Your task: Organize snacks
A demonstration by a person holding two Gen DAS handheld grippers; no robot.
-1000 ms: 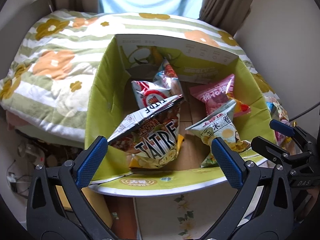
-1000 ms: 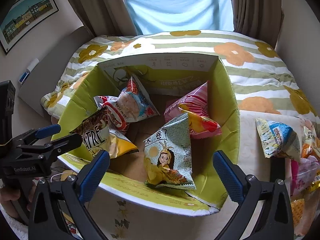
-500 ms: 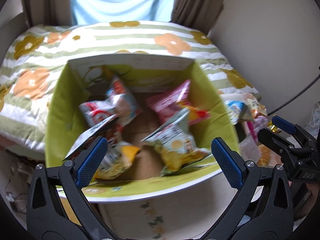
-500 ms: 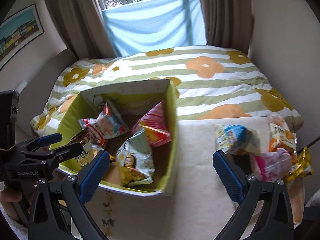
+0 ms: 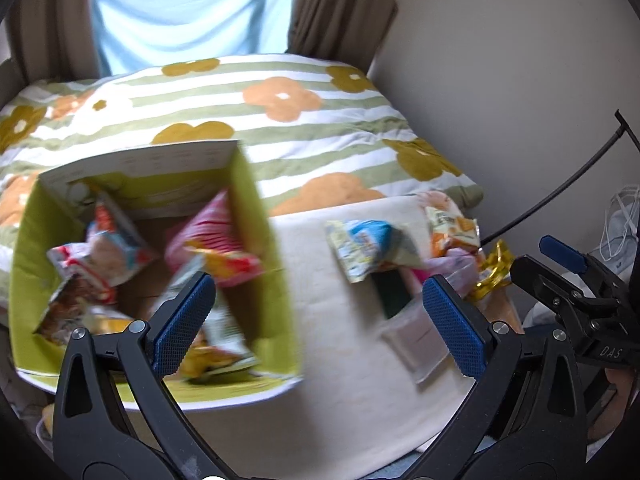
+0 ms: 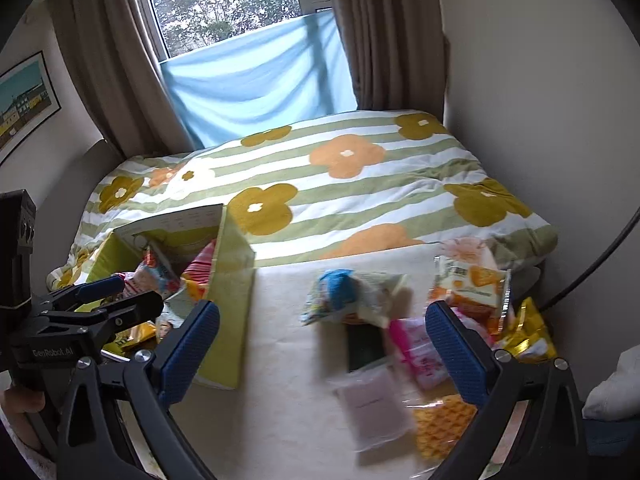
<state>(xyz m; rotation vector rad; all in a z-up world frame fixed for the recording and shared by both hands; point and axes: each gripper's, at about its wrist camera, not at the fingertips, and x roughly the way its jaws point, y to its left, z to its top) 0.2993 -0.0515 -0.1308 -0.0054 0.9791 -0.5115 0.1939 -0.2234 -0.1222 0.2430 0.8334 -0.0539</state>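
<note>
A green cardboard box (image 5: 276, 280) (image 6: 234, 280) stands at the left on a cream mat and holds several snack bags, among them a pink one (image 5: 208, 232). To its right lies a loose pile: a blue-and-yellow bag (image 5: 368, 246) (image 6: 344, 292), an orange cracker bag (image 5: 452, 228) (image 6: 472, 280), a pink pack (image 6: 416, 352), a gold pack (image 6: 524, 332) and a clear pouch (image 6: 372, 404). My left gripper (image 5: 320, 320) is open and empty over the box's right wall. My right gripper (image 6: 324, 352) is open and empty above the pile. The view is blurred.
A bed with a green-striped flower quilt (image 6: 320, 184) fills the space behind the mat (image 6: 288, 380). Curtains and a window are at the back, a bare wall at the right with a black cable (image 5: 560, 196). A hand (image 6: 20, 404) holds the left gripper.
Both views have swung to the right, away from the box interior toward the loose pile of snacks. Both grippers stay open and empty.
</note>
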